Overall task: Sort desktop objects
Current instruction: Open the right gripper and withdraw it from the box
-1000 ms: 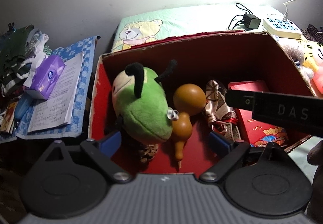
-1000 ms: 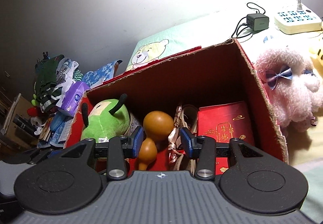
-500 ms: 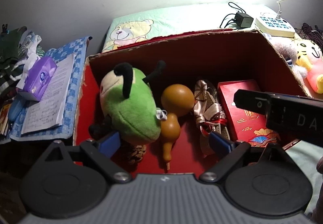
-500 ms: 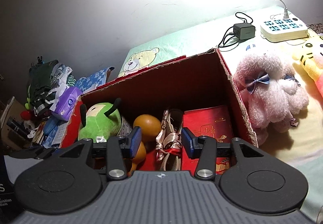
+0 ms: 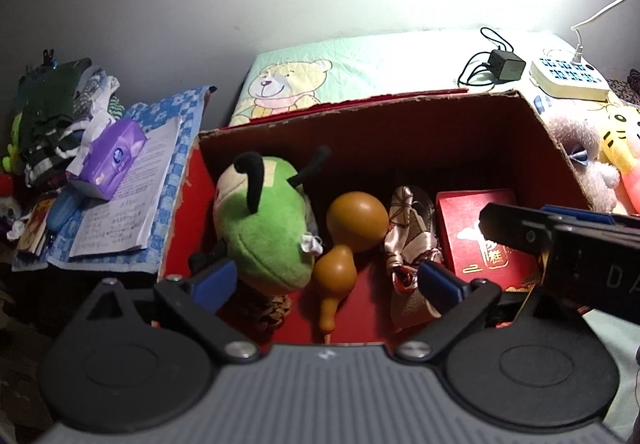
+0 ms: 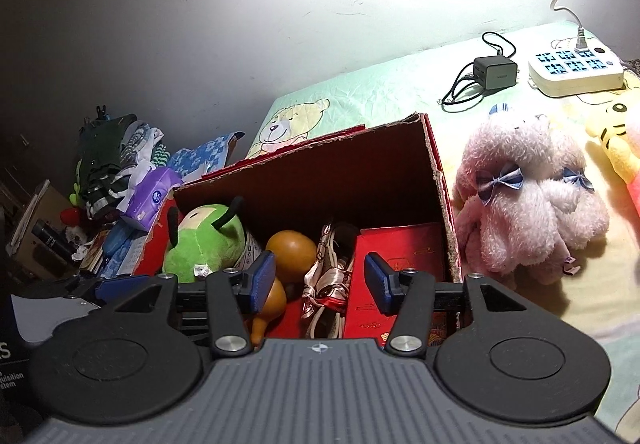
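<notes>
- The left gripper (image 5: 326, 280) is seen low in the left wrist frame with its fingers spread wide and nothing held; the green plush toy (image 5: 266, 224) and the gourd (image 5: 352, 220) are framed between them, though contact cannot be judged.
- The right gripper (image 6: 320, 282) is seen low in the right wrist frame, fingers moderately apart and empty, with the patterned scarf (image 6: 332, 272) lying in the gap beyond them.
- Compared with a second ago, both views have drawn back and up from the cardboard box (image 5: 552, 132): more of the wall and bedding is now shown, and the box contents appear smaller. This is read as a withdrawal after something was placed, so a further item is probably to be fetched next.
- The red packet (image 5: 476, 228) is kept in the right part of the box, beside the scarf; the sorted things all lie inside the box walls.
- In the right wrist frame the pink plush dog (image 6: 528, 200) is found at centre right, just beside the box's right wall, with the yellow plush toy (image 6: 612, 140) further right.
- Open bedding is left to the right of the box; its torn right edge must be cleared.
- Far back, the charger (image 6: 494, 72) and power strip (image 6: 576, 72) with their cables are to be avoided.
</notes>
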The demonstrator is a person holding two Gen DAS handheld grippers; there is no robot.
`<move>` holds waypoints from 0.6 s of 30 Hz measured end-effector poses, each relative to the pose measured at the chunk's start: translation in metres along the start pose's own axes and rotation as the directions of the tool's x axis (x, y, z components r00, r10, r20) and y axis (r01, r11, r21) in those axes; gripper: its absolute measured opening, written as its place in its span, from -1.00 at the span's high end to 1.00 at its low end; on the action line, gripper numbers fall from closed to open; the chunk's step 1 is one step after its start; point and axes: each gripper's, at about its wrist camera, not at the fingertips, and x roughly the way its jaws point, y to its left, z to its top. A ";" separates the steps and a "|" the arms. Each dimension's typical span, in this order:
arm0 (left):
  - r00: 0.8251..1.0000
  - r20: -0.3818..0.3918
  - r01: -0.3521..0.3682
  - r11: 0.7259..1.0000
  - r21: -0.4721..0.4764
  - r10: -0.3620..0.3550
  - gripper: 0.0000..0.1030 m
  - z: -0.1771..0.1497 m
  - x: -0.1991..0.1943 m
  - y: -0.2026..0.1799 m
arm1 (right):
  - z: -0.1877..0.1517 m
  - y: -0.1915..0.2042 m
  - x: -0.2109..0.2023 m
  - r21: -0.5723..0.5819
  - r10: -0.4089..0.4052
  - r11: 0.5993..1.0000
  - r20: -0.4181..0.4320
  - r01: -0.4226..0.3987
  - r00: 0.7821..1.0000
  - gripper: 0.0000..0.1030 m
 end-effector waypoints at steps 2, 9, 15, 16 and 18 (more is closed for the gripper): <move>1.000 -0.002 -0.011 1.000 -0.013 0.011 -0.90 0.001 -0.003 -0.005 | 0.003 -0.005 -0.006 -0.007 0.026 1.000 0.007 -0.026 1.000 -0.03; 1.000 -0.003 -0.008 0.999 -0.051 0.008 -0.89 0.007 -0.019 -0.026 | 0.013 -0.024 -0.024 -0.011 0.099 0.995 0.012 -0.099 0.995 -0.03; 1.000 0.025 -0.011 0.998 -0.054 0.012 -0.89 0.012 -0.036 -0.050 | 0.020 -0.040 -0.041 -0.017 0.139 0.990 0.031 -0.139 0.990 -0.03; 1.000 0.024 -0.005 0.998 -0.057 0.006 -0.89 0.013 -0.037 -0.054 | 0.022 -0.044 -0.044 -0.016 0.145 0.989 0.034 -0.145 0.989 -0.03; 1.000 0.020 0.014 0.998 -0.064 -0.013 -0.89 0.014 -0.040 -0.062 | 0.023 -0.051 -0.050 -0.014 0.154 0.988 0.041 -0.153 0.987 -0.03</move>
